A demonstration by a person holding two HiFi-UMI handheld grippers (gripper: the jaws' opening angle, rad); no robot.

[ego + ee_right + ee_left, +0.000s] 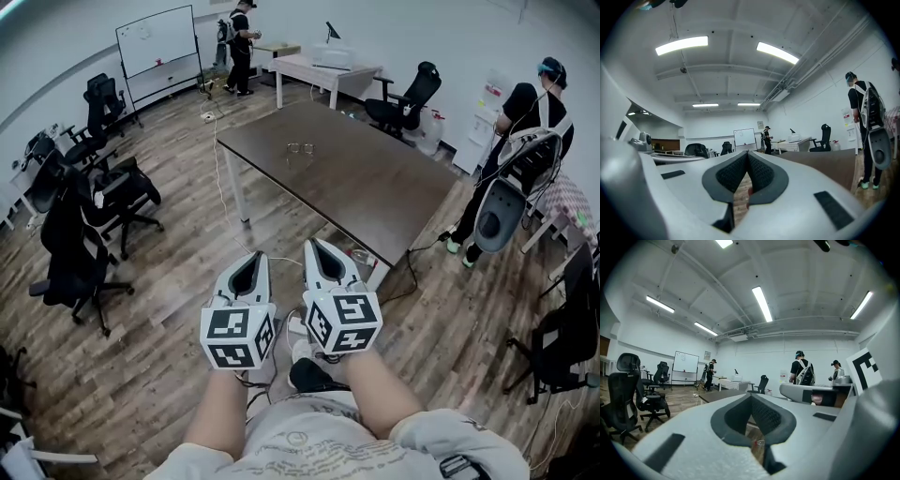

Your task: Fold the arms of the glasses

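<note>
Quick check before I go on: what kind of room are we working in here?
Probably an open office or lab workroom: a standing whiteboard by the far wall, black swivel office chairs along the side, and a long dark table on wood-look flooring.

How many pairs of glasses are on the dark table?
1. The glasses lie on the dark table, toward its far end; the whole tabletop shows, so none looks hidden.

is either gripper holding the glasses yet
No, the glasses lie on the dark table, well ahead of the left gripper and the right gripper.
</note>
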